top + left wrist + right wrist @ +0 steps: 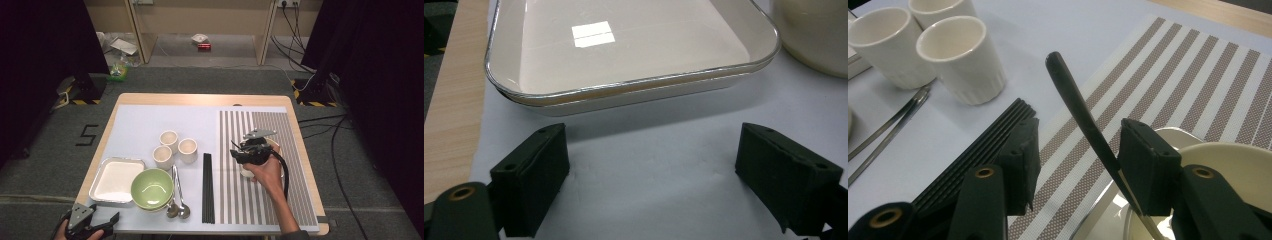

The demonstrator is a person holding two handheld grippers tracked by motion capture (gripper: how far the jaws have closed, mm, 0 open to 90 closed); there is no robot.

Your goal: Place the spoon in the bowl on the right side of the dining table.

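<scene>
On the striped placemat, right gripper released, jaws apart, black-handled spoon leaning against its right pad, bowl end down in a cream bowl.

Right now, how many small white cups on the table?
3, clustered mid-table on the plain mat: back cup, right cup, front-left cup. Another white vessel sits under the right gripper on the striped mat, too hidden to identify.
</scene>
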